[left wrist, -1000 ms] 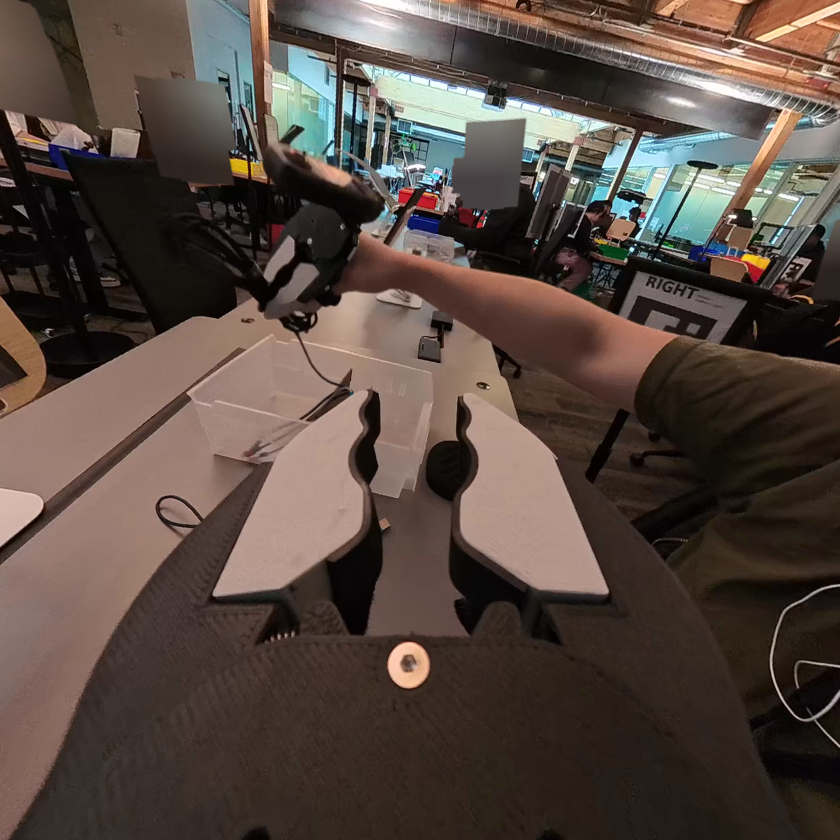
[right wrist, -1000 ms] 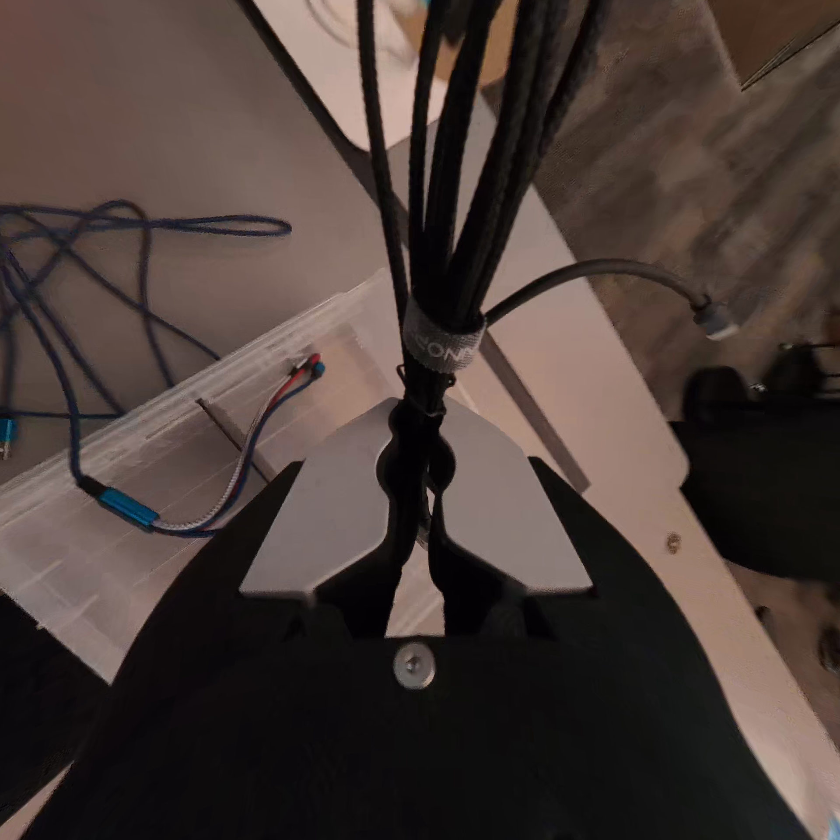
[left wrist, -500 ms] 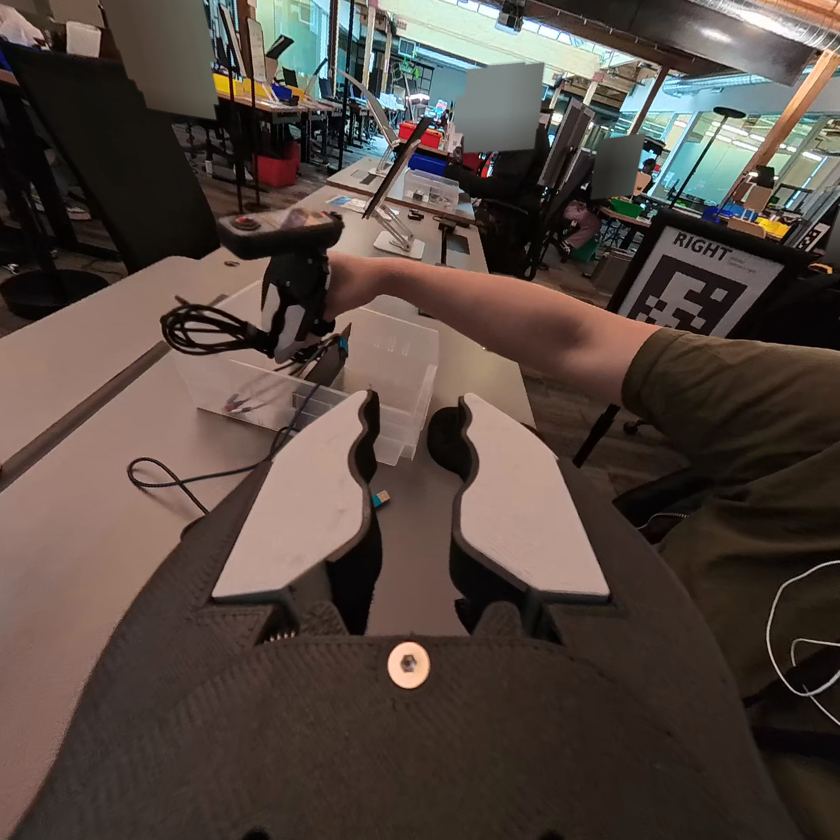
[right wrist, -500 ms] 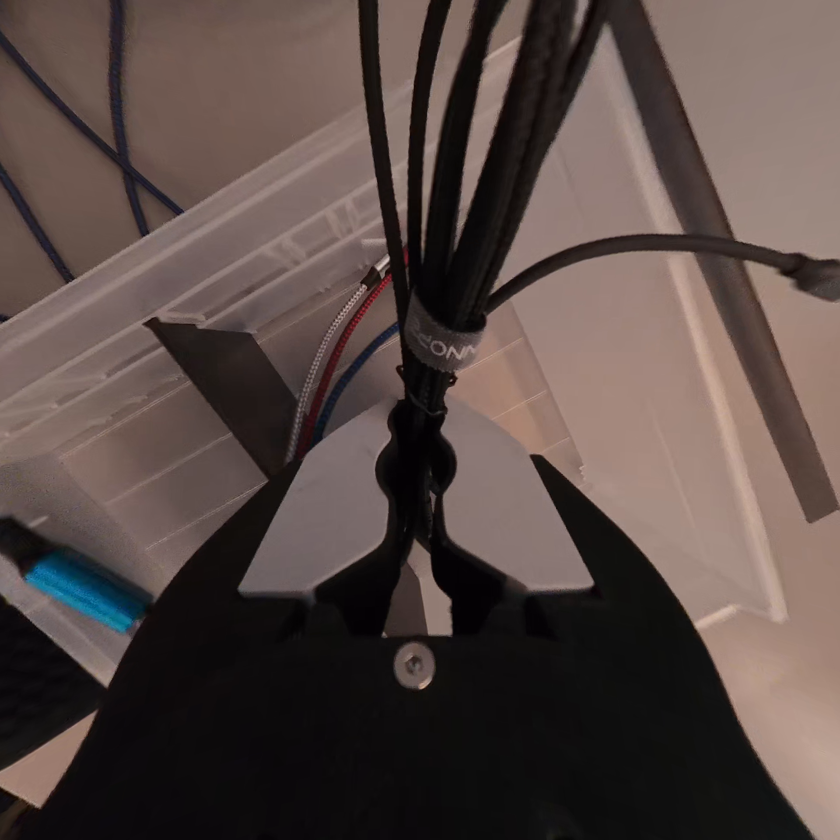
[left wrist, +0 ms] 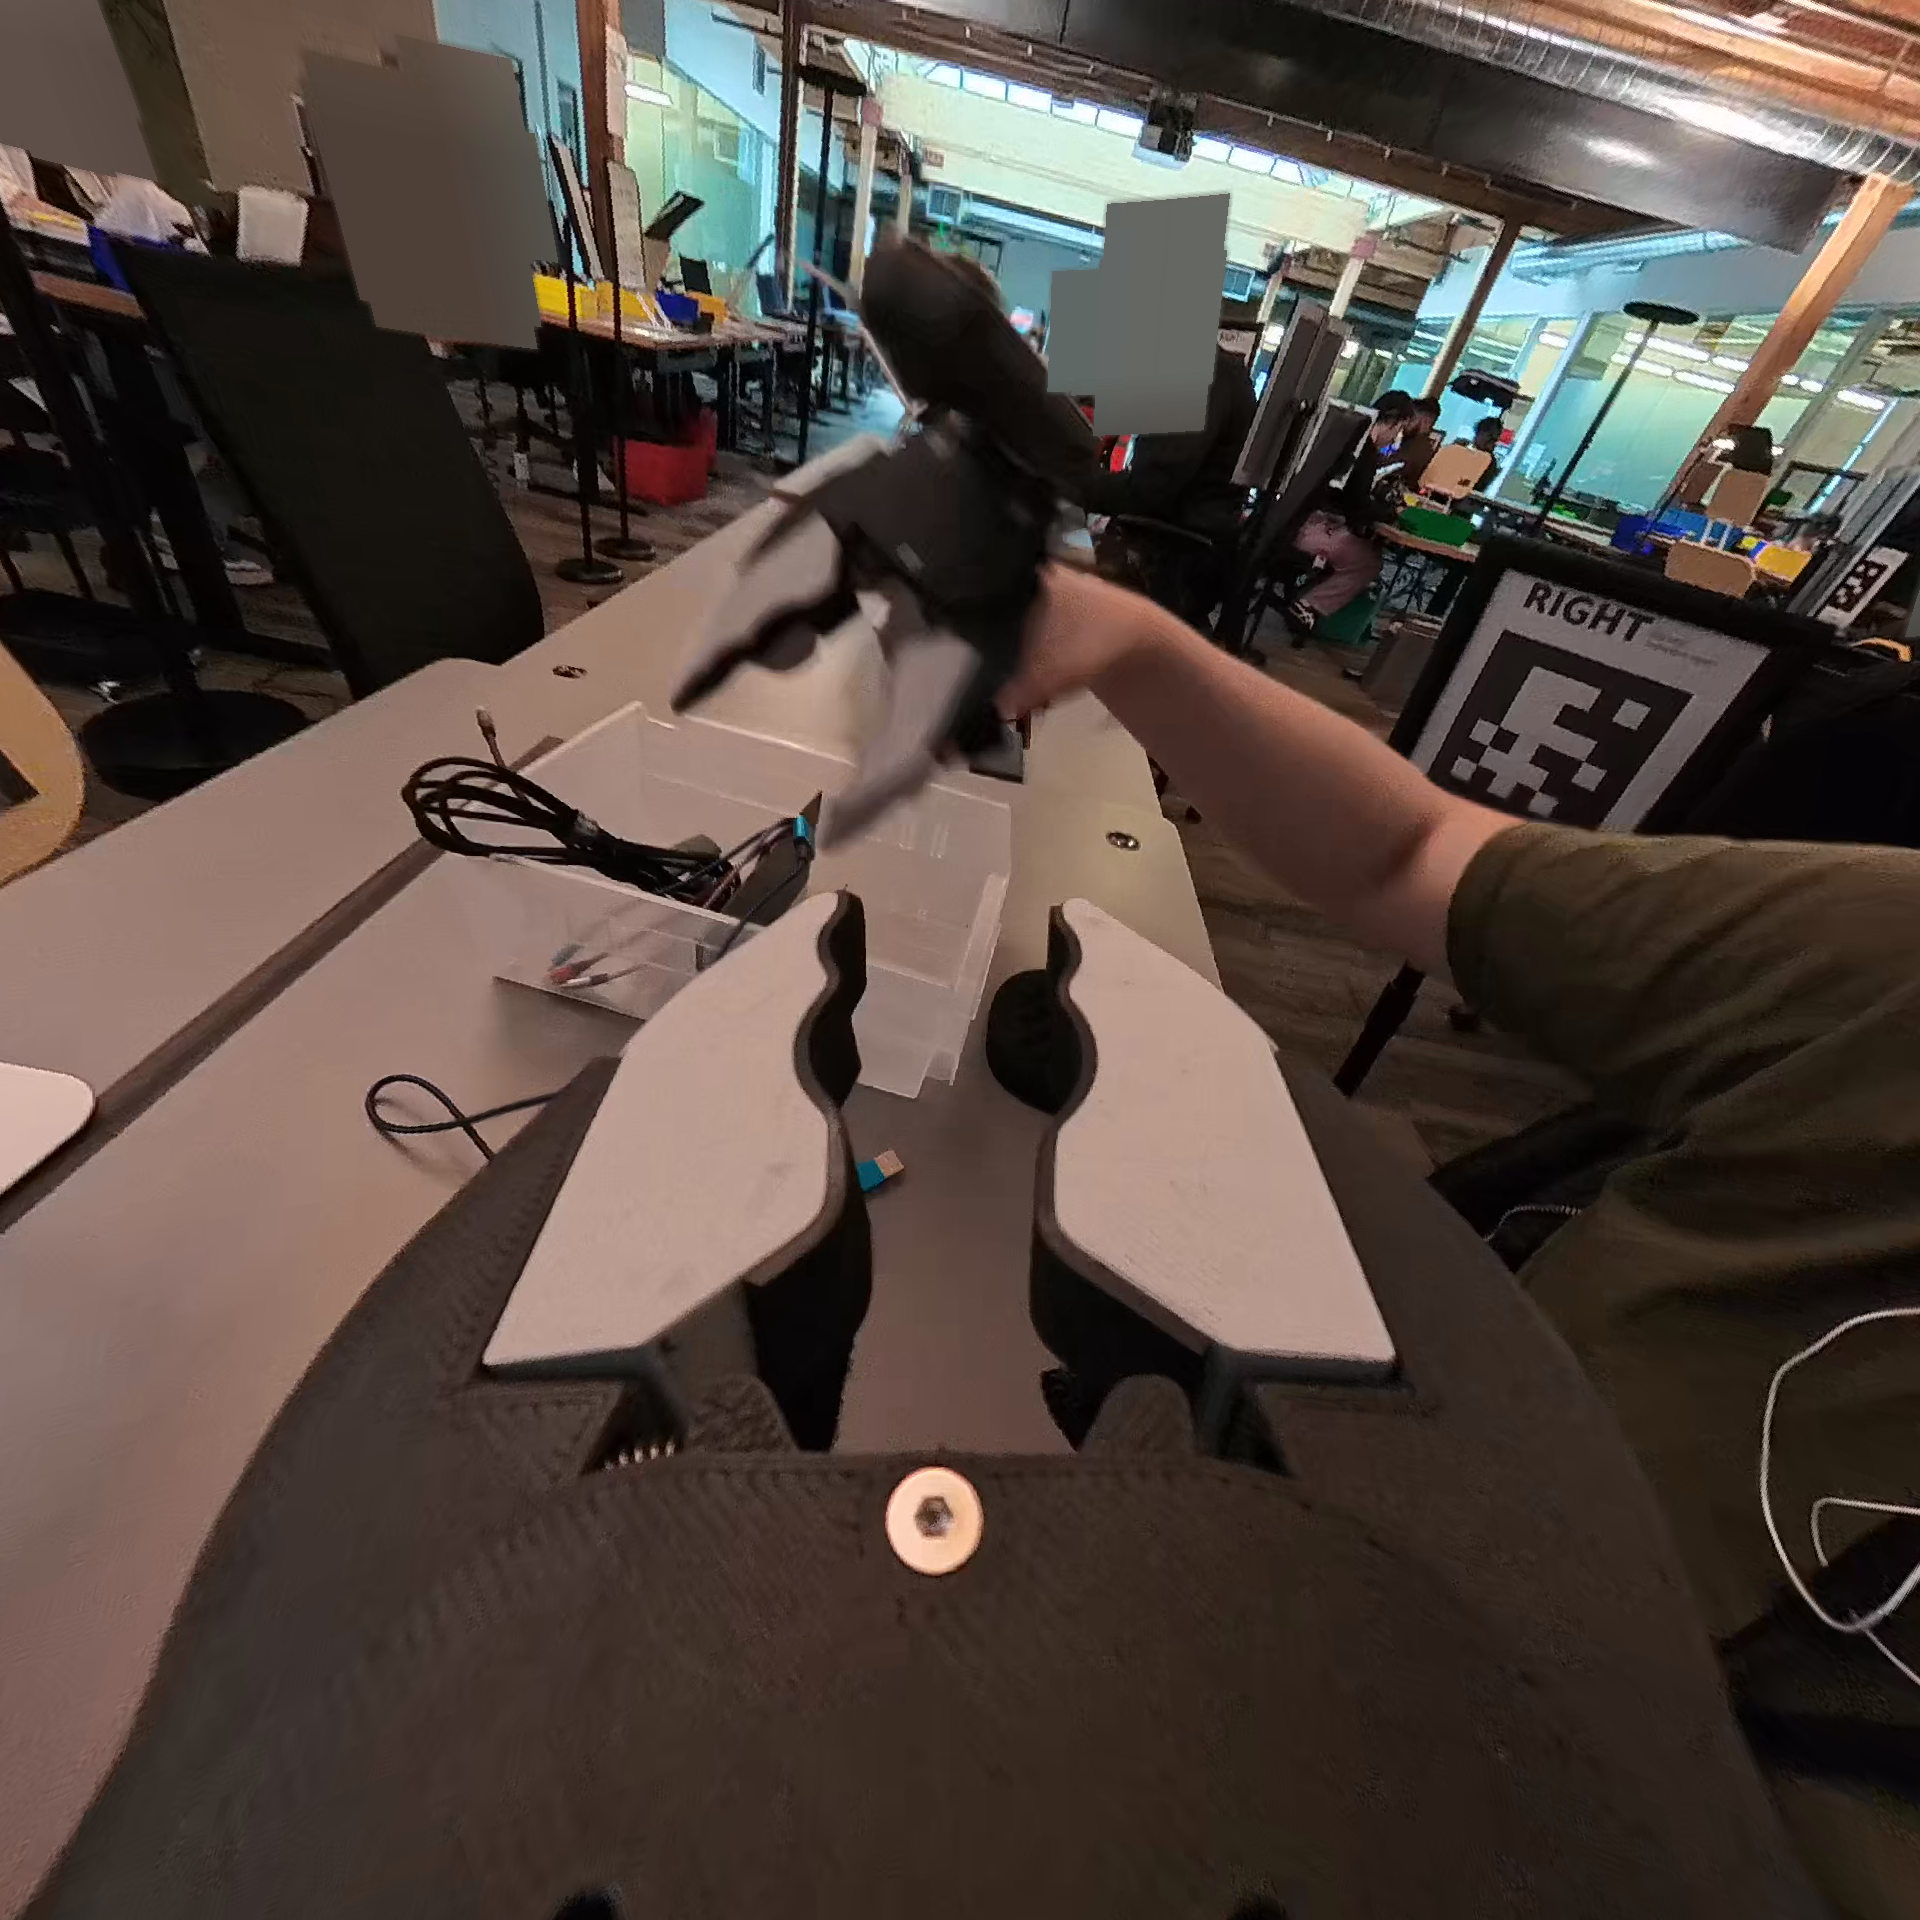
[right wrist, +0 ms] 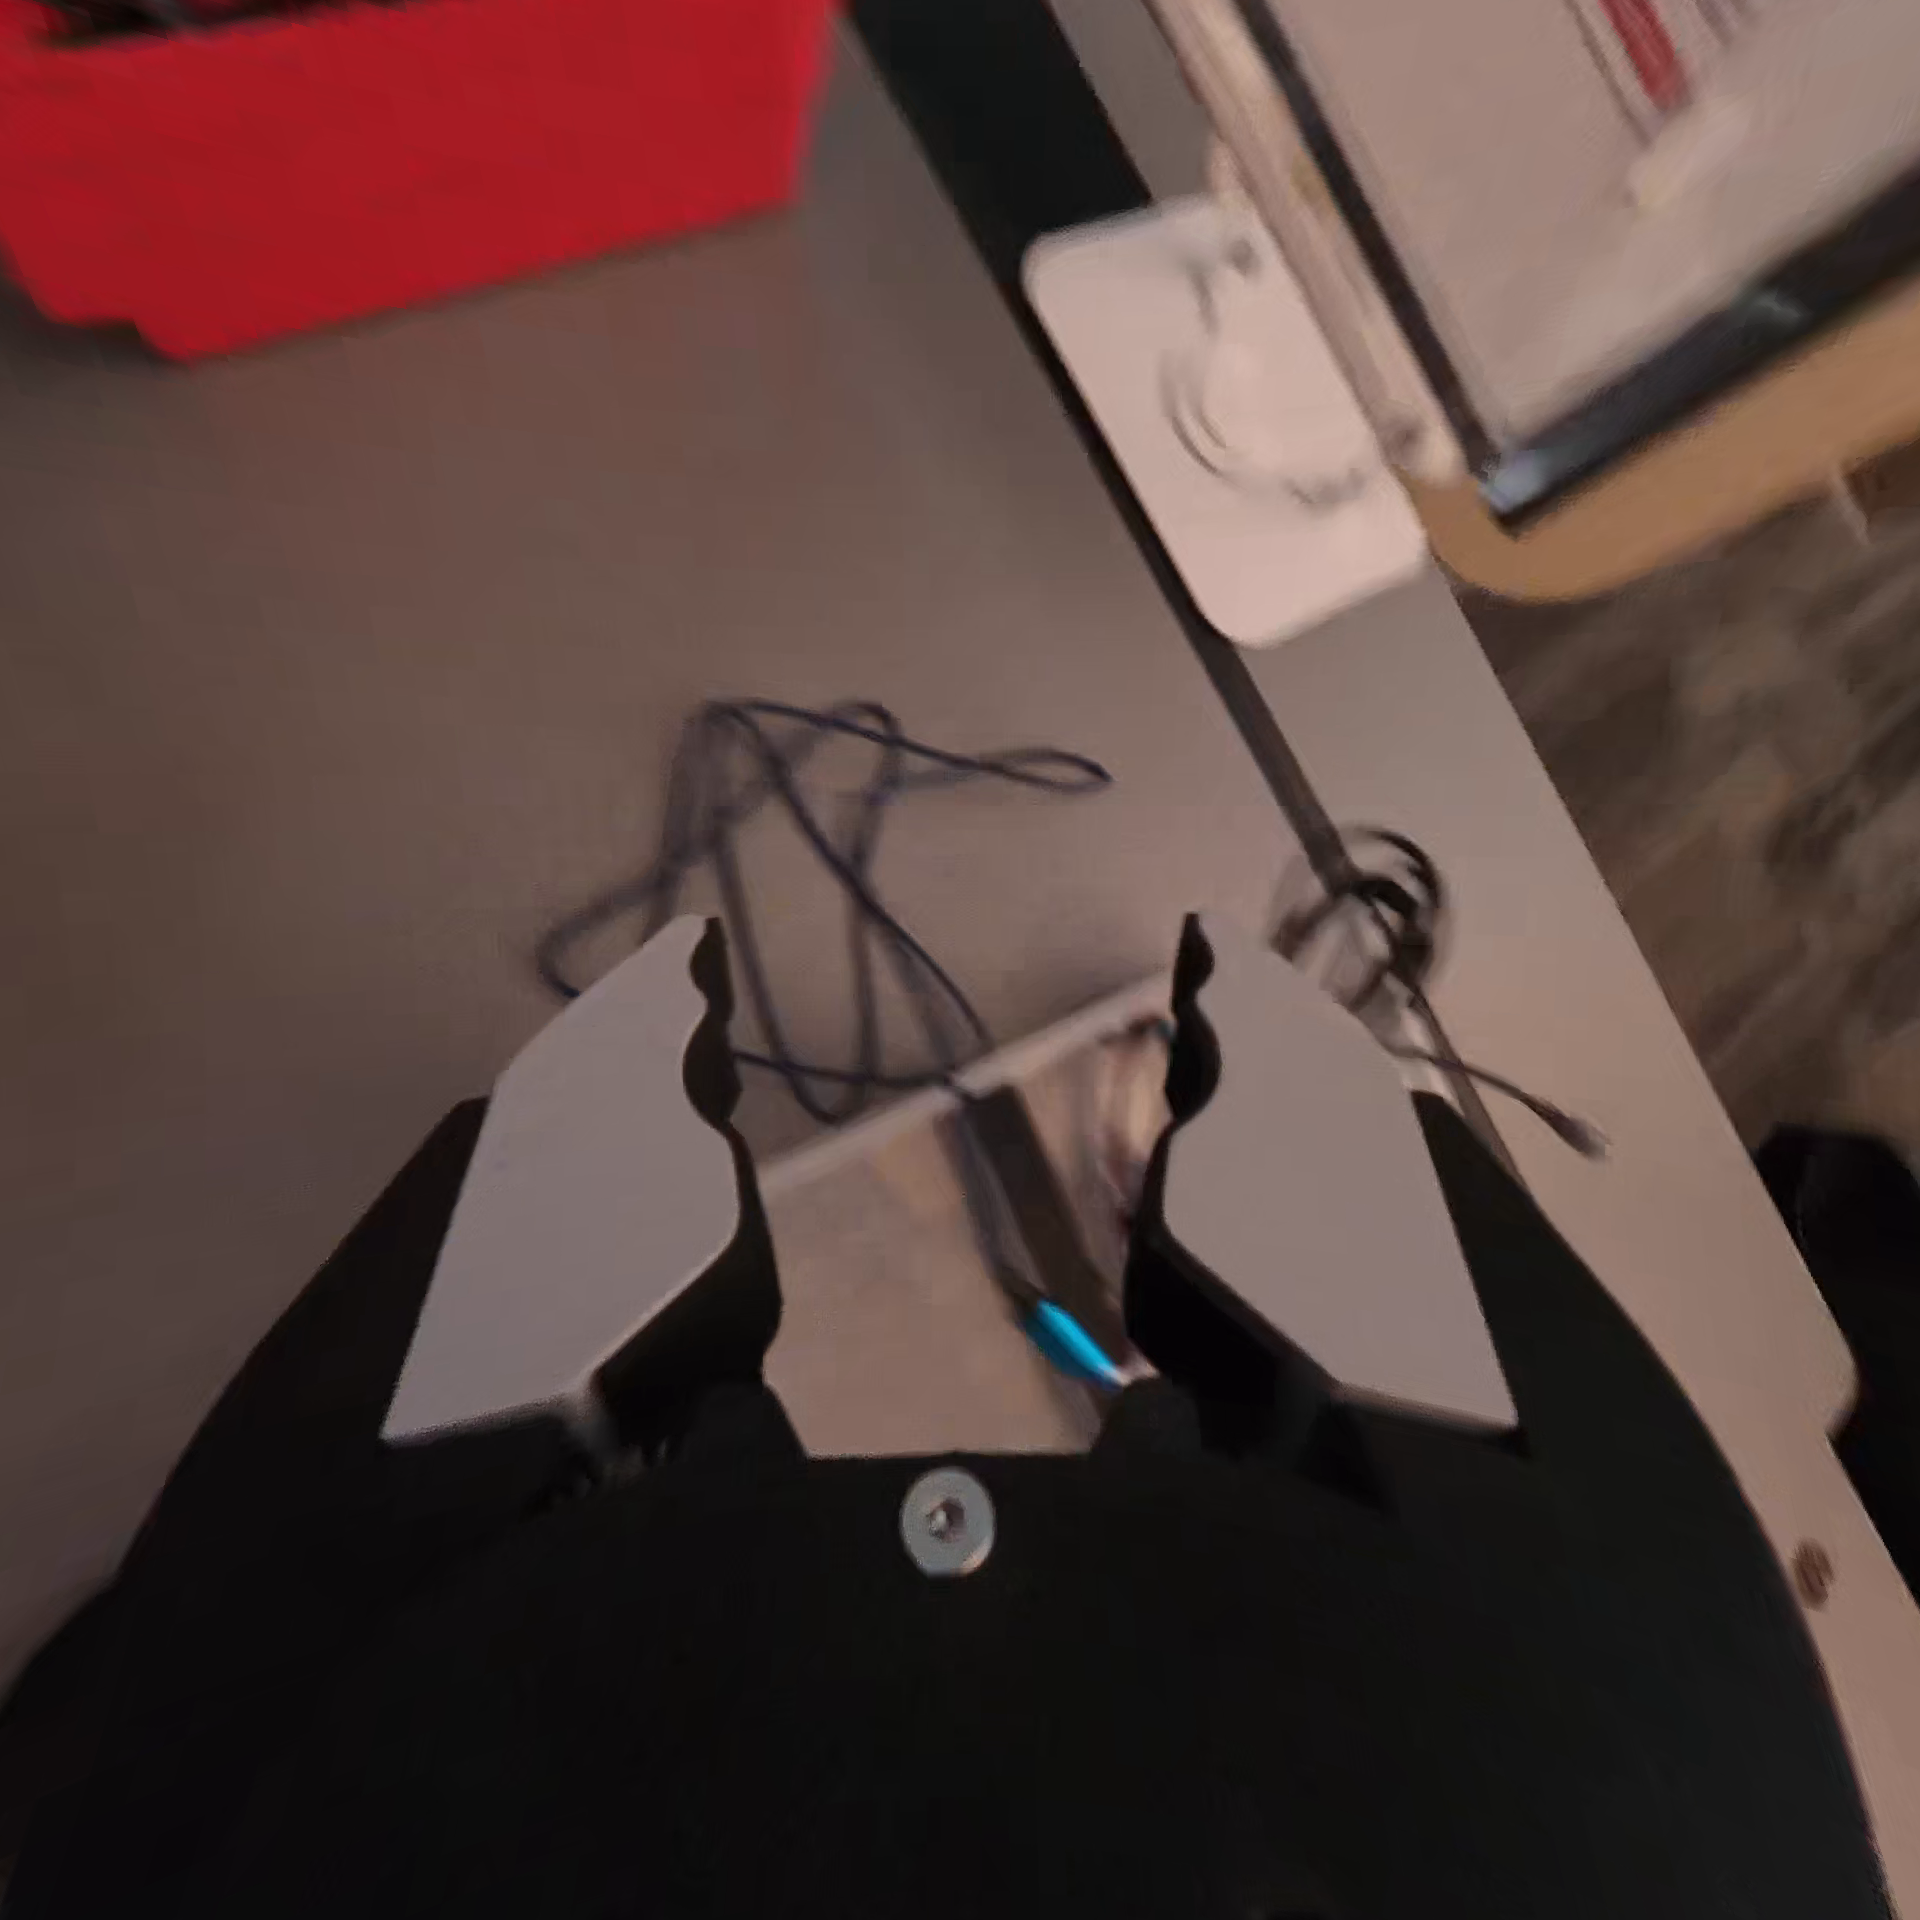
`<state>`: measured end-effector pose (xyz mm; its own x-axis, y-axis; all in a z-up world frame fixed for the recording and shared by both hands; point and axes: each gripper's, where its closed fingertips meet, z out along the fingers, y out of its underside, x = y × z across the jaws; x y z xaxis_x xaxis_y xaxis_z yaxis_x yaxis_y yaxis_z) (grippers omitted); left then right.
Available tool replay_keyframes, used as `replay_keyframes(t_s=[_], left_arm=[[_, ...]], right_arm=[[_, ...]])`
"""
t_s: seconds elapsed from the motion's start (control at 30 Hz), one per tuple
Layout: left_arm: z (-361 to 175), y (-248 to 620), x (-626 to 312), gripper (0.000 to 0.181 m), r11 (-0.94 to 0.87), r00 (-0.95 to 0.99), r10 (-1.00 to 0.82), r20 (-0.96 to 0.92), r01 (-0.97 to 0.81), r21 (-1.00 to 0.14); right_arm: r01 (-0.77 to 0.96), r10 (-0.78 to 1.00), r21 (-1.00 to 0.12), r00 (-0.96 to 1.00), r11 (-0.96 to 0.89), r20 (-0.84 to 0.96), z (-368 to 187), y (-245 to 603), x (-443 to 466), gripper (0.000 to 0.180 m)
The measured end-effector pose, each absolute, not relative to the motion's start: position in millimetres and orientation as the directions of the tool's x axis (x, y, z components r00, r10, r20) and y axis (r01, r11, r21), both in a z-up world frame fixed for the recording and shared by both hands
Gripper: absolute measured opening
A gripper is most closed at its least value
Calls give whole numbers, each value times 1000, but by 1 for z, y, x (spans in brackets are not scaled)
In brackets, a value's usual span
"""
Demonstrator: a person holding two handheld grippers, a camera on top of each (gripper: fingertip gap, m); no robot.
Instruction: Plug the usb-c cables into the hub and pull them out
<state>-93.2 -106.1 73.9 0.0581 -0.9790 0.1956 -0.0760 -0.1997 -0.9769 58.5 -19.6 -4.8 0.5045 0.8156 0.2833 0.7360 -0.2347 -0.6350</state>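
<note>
With both claws spread wide and gripping nothing, the cables sit in and around the clear plastic bin [left wrist: 914, 935] on the grey desk [left wrist: 208, 1195].

Bin contents, left wrist view: black cable bundle [left wrist: 540, 821] draped over the bin's far-left rim, loops hanging outside over the desk, long axis running left-right, one free plug end [left wrist: 484, 719] sticking up at the far-left. Blue-sleeved connector [left wrist: 800, 828] inside near the bundle's right end, plus a dark flat piece, can't tell if that's the hub. Red/blue/white tipped leads [left wrist: 582, 966] lie at the bin bottom by the near wall.

Left claw [left wrist: 951, 1029] low over the desk, just short of the bin, fingers parted. Small blue plug [left wrist: 878, 1169] lies on the desk between its fingers, tip pointing right. Thin dark cable loop [left wrist: 426, 1112] on desk to the left.

Right claw [left wrist: 821, 717] up in the air above the bin, motion-blurred, fingers apart, tips angled down-left. Right wrist view is blurred: dark blue cable tangle [right wrist: 831, 883] on desk beyond the bin, blue connector [right wrist: 1070, 1345] in the bin.

Room: open workshop, red tote [right wrist: 395, 156], white stand base [right wrist: 1226, 416], marker board [left wrist: 1558, 717] at right.
</note>
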Motion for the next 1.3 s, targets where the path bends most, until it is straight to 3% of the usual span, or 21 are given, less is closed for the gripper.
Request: replay_keyframes(t_s=[0.03, 0.13, 0.3, 0.43, 0.57, 0.67, 0.73, 0.83, 0.97, 1.07, 1.17, 1.3], left_arm=[[78, -107, -96, 33, -196, 61, -980, 192, -63, -979], [88, -110, -105, 32, -184, 60, -981, 182, -26, -983], [101, -121, -113, 33, -152, 43, -987, 152, 4, -988], [109, -130, -118, 33, -129, 23, -991, 130, 25, -991], [115, -131, -123, 32, -129, 15, -991, 130, 49, -990], [117, -131, -125, 32, -130, 11, -991, 130, 58, -990], [118, -132, -126, 32, -122, 14, -992, 123, 59, -991], [119, -131, -128, 32, -117, 20, -993, 119, 64, -991], [117, -127, -128, 32, -124, 33, -992, 126, 60, -991], [114, -123, -126, 32, -130, 45, -990, 132, 50, -990], [110, -119, -123, 32, -136, 56, -989, 138, 37, -990], [101, -116, -115, 32, -146, 62, -987, 146, 6, -989]], right_arm=[[743, 831, -642, 470, -190, 297, -14, -40, 32, 88], [760, 827, -633, 446, -148, 342, -61, -62, -24, 74], [791, 822, -421, 546, -443, 161, -170, -42, -33, 81], [781, 793, -354, 591, -515, 149, -200, -22, -24, 46], [736, 779, -320, 626, -597, -14, -204, -32, -31, 12], [788, 817, -267, 577, -555, 5, -204, -36, -31, 7], [856, 860, -224, 498, -467, 111, -193, -38, -28, 6], [888, 871, -281, 432, -365, 235, -130, -32, -29, 4], [886, 790, -312, 453, -344, 414, -16, -4, 13, 3], [882, 709, -255, 470, -396, 525, 48, 17, 73, 4], [904, 779, -199, 427, -378, 458, 65, 19, 114, 4], [898, 850, -201, 435, -390, 296, 42, 25, 153, 4]])
